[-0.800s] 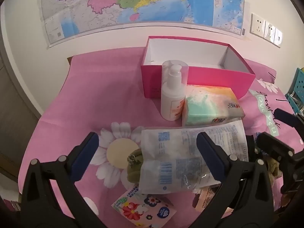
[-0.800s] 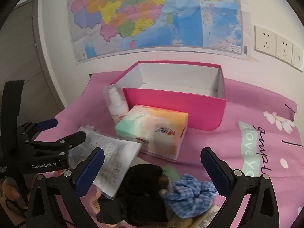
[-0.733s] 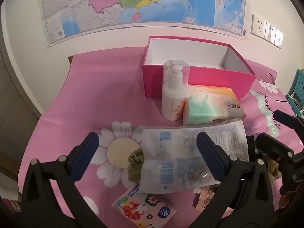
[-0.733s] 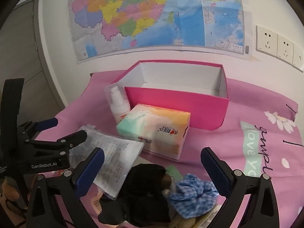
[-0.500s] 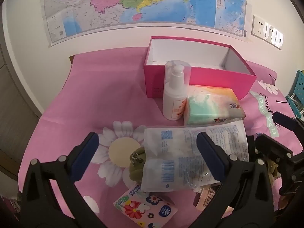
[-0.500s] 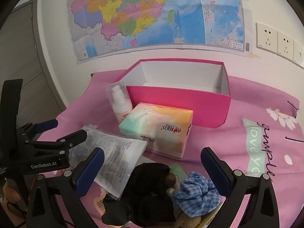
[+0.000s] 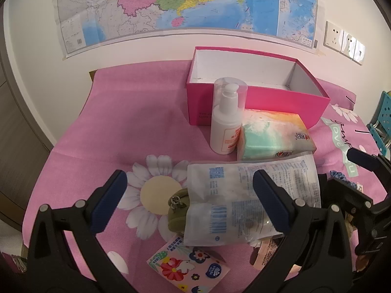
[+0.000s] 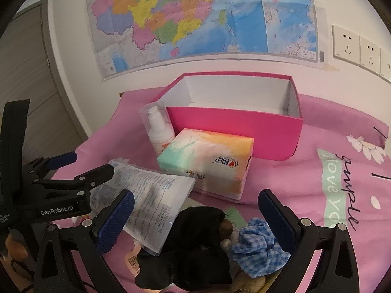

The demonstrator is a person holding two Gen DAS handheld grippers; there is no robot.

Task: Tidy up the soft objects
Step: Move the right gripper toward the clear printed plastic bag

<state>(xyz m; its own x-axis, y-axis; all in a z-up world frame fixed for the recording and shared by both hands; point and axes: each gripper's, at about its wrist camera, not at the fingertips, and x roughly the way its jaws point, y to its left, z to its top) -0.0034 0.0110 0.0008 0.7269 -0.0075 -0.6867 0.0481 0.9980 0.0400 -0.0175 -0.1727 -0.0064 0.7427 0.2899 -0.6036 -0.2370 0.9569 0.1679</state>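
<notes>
Left wrist view: my left gripper [image 7: 188,197] hovers with fingers spread above one white printed plastic pouch [image 7: 251,200]. My right gripper [image 8: 195,217], also spread and empty, hangs over one black fabric bundle [image 8: 195,241] and one blue checked scrunchie [image 8: 259,246]. One empty pink cardboard box [image 8: 234,127] waits behind, probably their destination.

A pink cloth [image 7: 136,122] printed with white daisies is seen, with a mint-green band lettered in black near its right edge. The box [image 8: 234,124] is magenta outside, white inside. The tissue pack [image 8: 207,161] is shaded mint, orange and white. The scrunchie [image 8: 259,244] is checked blue and white. The pump bottle [image 7: 226,124] is white with orange print.
</notes>
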